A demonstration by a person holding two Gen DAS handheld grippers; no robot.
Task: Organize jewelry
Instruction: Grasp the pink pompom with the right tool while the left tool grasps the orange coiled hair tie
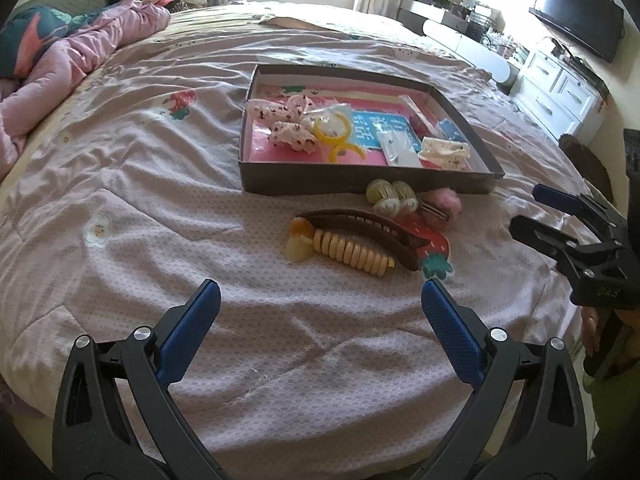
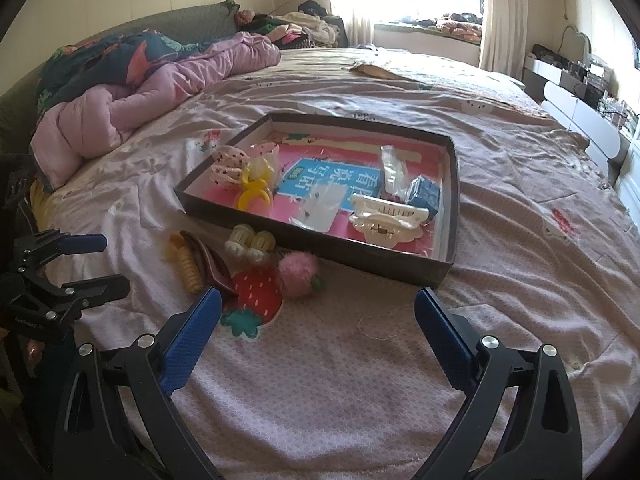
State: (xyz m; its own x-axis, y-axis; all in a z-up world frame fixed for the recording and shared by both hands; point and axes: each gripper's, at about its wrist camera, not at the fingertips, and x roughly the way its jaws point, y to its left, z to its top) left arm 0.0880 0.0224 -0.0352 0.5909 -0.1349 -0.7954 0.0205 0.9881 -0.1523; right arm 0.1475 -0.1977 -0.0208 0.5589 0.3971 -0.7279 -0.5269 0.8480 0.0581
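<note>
A dark shallow box lies on the bed with hair ties, yellow rings, small bags and a white claw clip inside. In front of it lie a brown banana clip, a yellow spiral tie, a strawberry clip, a pink pom-pom and two pale small clips. My left gripper is open and empty, just short of these items. My right gripper is open and empty, near the box's front corner; it also shows in the left wrist view.
A pink quilt is bunched at the far left of the bed. White drawers, a dresser and a wall television stand beyond the bed's right edge. The bedsheet is wrinkled.
</note>
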